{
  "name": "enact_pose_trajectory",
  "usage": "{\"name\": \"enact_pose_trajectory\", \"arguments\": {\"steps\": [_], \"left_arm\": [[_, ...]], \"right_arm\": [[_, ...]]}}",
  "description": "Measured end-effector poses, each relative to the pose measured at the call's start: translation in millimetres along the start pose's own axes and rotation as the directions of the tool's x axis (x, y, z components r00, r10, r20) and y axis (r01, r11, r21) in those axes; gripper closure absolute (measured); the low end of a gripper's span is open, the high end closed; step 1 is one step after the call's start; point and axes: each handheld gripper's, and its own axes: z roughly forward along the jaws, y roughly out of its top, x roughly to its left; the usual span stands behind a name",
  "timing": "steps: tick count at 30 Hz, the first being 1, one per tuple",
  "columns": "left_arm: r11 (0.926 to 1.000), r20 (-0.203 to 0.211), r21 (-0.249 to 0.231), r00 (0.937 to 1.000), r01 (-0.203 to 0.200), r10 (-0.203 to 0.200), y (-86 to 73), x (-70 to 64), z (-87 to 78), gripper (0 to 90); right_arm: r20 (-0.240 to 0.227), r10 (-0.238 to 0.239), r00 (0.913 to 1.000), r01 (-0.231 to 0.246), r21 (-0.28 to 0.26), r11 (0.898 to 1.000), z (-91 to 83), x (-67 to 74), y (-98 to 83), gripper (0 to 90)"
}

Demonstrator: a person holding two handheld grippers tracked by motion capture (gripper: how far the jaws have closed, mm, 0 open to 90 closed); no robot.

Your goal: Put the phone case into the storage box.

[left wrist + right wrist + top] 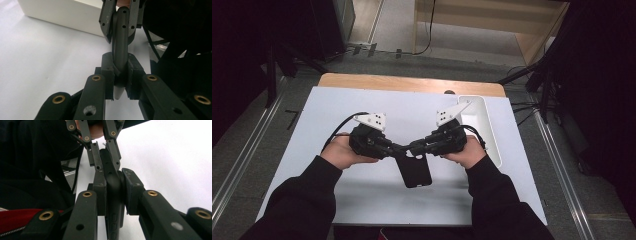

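While both clamp 1 black phone case (pixel 414 170), left tool (pixel 398 148), right tool (pixel 413 147)

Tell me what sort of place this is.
Probably a recording studio or lab bench: a white table ringed by dark curtains, cables on the floor, and a white bin beside the work.

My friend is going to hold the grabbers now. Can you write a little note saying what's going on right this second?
Left gripper: shut on the top edge of the black phone case, gripping from the left.
Right gripper: shut on the same edge, gripping from the right.
Phone case: pinched by both grippers over the white table, its long end pointing toward the person. Whether that end rests on the table cannot be told.
White bin: at the table's right edge, just beyond the right hand.
Done: both grips are on the case.
Left: probably carry it to where it belongs, perhaps the bin. Keep both grips tight.
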Motion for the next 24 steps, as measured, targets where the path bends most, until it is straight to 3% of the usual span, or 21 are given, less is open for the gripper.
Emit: {"name": "enact_pose_trajectory", "arguments": {"steps": [10,15,21,24], "left_arm": [[0.999,-0.041,0.02,0.9984,0.04,-0.04,4.3,-3.0,-4.1,79.4],[0.995,-0.049,0.028,0.9943,0.096,-0.095,7.4,-2.7,-10.2,79.4],[0.9887,-0.094,0.029,0.9851,0.147,-0.144,8.0,-0.9,-16.3,79.4],[0.9857,-0.115,0.028,0.9801,0.166,-0.162,7.8,0.4,-18.7,79.3]], "right_arm": [[0.069,0.0,0.9976,0.002,-0.033,0.999,-4.8,3.6,1.8,50.8],[0.103,0.039,0.994,-0.033,-0.061,0.998,-8.3,5.2,2.6,41.1],[0.157,0.057,0.9859,-0.047,-0.07,0.996,-9.3,4.8,2.7,25.4],[0.197,0.071,0.9778,-0.058,-0.07,0.996,-8.0,6.0,2.2,17.9]]}}
